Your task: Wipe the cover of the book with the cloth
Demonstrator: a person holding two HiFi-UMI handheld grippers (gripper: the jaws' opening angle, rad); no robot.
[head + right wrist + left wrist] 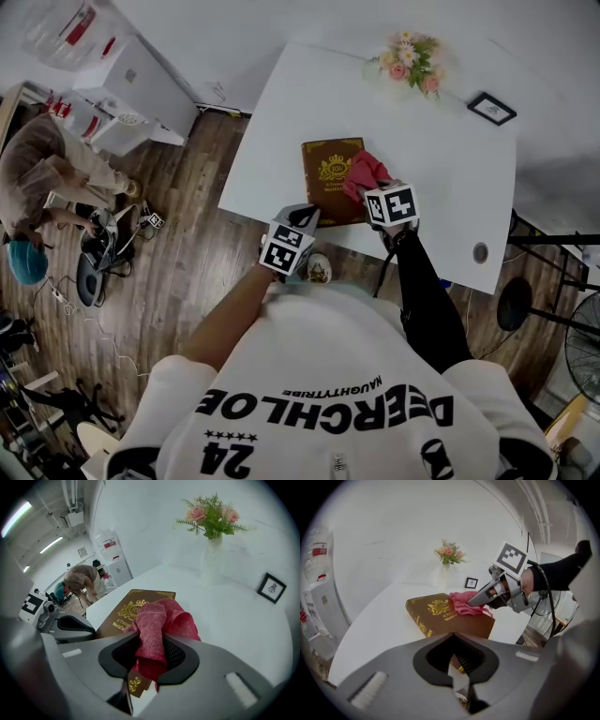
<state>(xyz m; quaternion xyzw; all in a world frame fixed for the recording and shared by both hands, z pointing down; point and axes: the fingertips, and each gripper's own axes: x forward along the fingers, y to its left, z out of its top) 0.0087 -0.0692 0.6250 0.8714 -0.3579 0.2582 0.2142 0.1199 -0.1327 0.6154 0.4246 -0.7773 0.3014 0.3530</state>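
Note:
A brown book [330, 178] with gold print lies flat near the front edge of the white table [441, 159]. My right gripper [367, 190] is shut on a red cloth [366, 172], and the bunched cloth rests on the right part of the cover. In the right gripper view the cloth [157, 625] fills the jaws above the book [126, 609]. My left gripper [306, 218] is shut and holds nothing, at the book's near left corner. The left gripper view shows the book [436, 613], the cloth [463, 603] and the right gripper [475, 603].
A vase of pink flowers [411, 60] and a small framed picture [491, 108] stand at the table's far side. A cable hole [481, 252] lies right of me. A person [42, 173] crouches on the wooden floor at left, beside white cabinets [131, 89].

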